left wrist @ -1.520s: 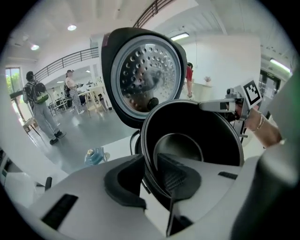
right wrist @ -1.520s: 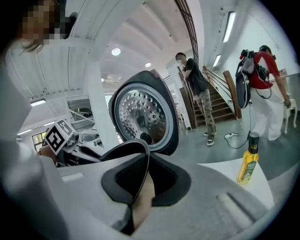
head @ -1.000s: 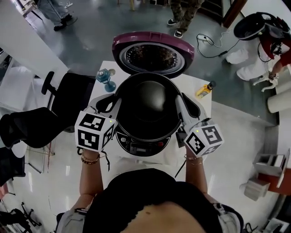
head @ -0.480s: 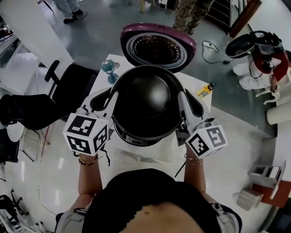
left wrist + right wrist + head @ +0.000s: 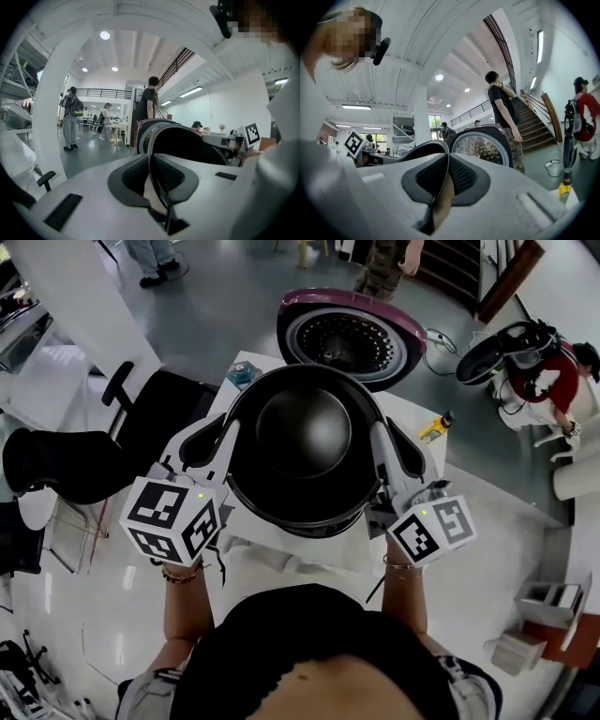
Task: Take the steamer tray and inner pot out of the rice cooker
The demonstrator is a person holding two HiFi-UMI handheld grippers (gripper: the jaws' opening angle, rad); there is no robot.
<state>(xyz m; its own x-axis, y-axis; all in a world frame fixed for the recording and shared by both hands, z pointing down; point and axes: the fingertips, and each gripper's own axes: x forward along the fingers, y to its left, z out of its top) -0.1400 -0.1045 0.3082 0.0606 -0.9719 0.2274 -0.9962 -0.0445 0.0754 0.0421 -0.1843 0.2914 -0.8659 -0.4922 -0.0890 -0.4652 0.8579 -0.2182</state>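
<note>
rising inner pot (image 5: 305, 442) looms larger, now overlapping lid (image 5: 352, 334)

No legible text, brand or number — nothing readable anywhere.

inner pot (image 5: 305, 442) now higher, out of the rice cooker (image 5: 349, 332)

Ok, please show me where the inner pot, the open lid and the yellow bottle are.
inner pot (image 5: 305, 437): head view, on its dark middle.
open lid (image 5: 354, 338): head view, on the perforated inner plate.
yellow bottle (image 5: 432, 429): head view, on its body.
</note>
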